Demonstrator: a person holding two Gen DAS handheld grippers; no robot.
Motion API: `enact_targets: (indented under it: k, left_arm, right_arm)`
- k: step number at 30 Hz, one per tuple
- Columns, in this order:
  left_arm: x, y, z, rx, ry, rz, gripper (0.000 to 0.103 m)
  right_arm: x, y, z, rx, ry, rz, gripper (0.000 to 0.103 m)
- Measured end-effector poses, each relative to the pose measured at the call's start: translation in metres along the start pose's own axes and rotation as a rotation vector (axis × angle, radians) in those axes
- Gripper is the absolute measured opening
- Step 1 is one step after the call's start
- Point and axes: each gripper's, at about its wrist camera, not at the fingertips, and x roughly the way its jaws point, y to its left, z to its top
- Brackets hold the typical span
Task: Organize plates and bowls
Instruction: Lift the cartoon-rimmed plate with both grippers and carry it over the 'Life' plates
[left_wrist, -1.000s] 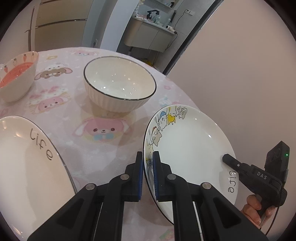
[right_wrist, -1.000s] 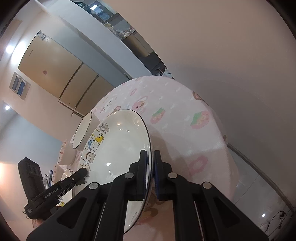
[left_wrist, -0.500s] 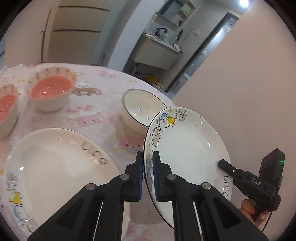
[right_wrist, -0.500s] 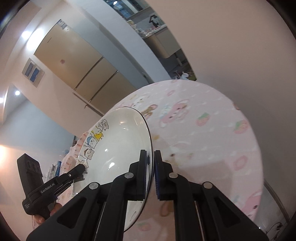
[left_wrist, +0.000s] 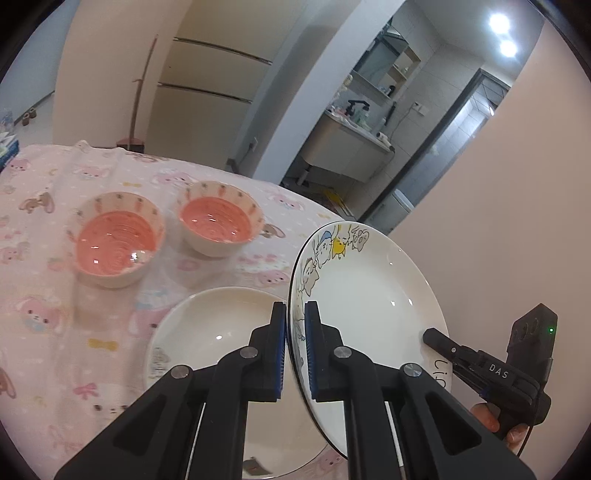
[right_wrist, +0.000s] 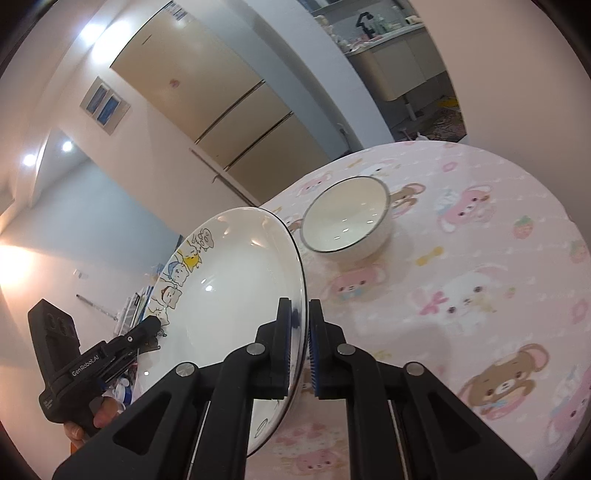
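Note:
Both grippers hold one white cartoon plate (left_wrist: 365, 306) by opposite rims, lifted off the table. My left gripper (left_wrist: 295, 325) is shut on its near rim; my right gripper (right_wrist: 300, 325) is shut on the other rim, and the plate also shows in the right wrist view (right_wrist: 236, 291). A second white plate (left_wrist: 218, 332) lies on the pink tablecloth just below and left of the held plate. Two pink carrot bowls (left_wrist: 118, 243) (left_wrist: 219, 225) stand behind it. A white bowl with a dark rim (right_wrist: 347, 221) stands further off in the right wrist view.
The round table carries a pink cartoon tablecloth (right_wrist: 480, 295). A pink wall (left_wrist: 517, 221) stands close on the right. Cupboards and a washroom doorway lie behind the table.
Both grippers have carried the held plate leftward across the table. It has moved from beside the dark-rimmed white bowl to over the second plate, and the pink bowls have come into view.

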Motion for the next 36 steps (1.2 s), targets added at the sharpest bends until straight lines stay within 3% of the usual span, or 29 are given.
enact_targets:
  k: [13,36]
  left_arm:
    - [-0.057,0.034,-0.008,-0.010,-0.071,0.033,0.010]
    - [-0.024,0.085,-0.040,-0.078,0.024,0.068,0.010]
  right_arm:
    - [0.019,0.052,-0.020,-0.084,0.043,0.039,0.010]
    - [0.053,0.057,-0.044,-0.125,0.125,-0.009,0.010]
